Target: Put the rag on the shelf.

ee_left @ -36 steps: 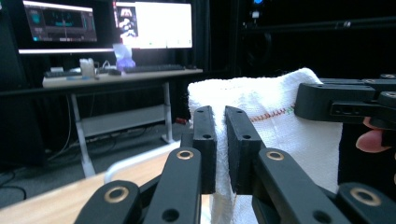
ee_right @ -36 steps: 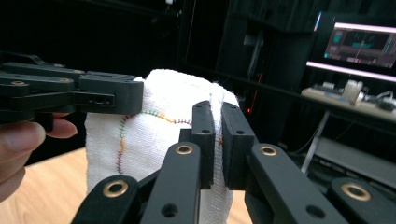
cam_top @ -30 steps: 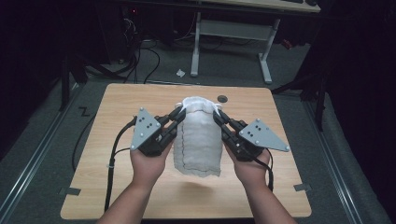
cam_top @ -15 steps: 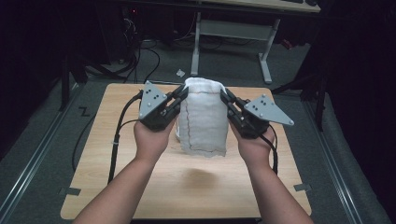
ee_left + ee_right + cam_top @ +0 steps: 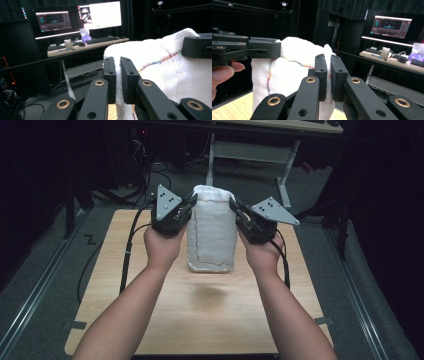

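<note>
One towel (image 5: 211, 232), two claws clamping top corners.

The hand-held gripper (image 5: 189, 204) on the left covered the top left corner of the white cloth (image 5: 212, 227), and the hand-held gripper (image 5: 233, 206) on the right hid its top right corner. The cloth concealed a strip of the desk (image 5: 210, 315) behind it. Both forearms were cut off at the near edge of the high view. The monitors' (image 5: 100, 15) screens were too blurred to read.
</note>
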Available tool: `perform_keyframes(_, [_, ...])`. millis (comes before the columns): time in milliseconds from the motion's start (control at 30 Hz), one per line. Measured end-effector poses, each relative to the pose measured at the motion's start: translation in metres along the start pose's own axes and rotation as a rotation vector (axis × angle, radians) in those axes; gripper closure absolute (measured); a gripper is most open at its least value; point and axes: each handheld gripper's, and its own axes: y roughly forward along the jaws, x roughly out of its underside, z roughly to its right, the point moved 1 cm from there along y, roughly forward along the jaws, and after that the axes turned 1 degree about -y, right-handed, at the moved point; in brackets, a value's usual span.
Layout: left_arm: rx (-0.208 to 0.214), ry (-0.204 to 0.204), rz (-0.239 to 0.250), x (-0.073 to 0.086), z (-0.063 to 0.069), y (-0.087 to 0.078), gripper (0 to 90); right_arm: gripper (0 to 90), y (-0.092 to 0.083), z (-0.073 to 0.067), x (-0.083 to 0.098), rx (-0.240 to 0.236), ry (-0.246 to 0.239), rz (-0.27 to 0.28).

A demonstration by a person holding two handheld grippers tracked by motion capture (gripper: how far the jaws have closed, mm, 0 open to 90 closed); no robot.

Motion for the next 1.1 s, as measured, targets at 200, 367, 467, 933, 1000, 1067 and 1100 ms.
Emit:
perform_keyframes(200, [0.001,0.01,-0.028,0.001,-0.007,0.02,83.7,85.8,0.02,0.013,0.007,0.022,0.019,-0.041])
perform_keyframes(367, [0.023,-0.013,-0.055,0.004,-0.006,0.041,83.8,85.8,0.029,0.028,0.015,0.04,0.065,-0.068])
perform_keyframes(467, [0.028,-0.015,-0.076,0.007,-0.007,0.053,83.7,85.8,0.035,0.037,0.017,0.051,0.076,-0.082])
perform_keyframes(933, [-0.017,0.002,-0.129,0.008,-0.03,0.083,83.3,85.7,0.072,0.056,0.022,0.002,0.133,-0.117])
perform_keyframes(1000, [-0.016,-0.027,-0.152,0.013,-0.032,0.089,83.3,85.7,0.082,0.059,0.026,0.012,0.108,-0.142])
perform_keyframes(1067, [-0.019,-0.028,-0.165,0.016,-0.033,0.093,83.2,85.6,0.085,0.06,0.028,0.014,0.096,-0.155])
perform_keyframes(1100, [-0.016,-0.027,-0.177,0.02,-0.034,0.097,83.2,85.6,0.089,0.061,0.03,0.02,0.084,-0.17])
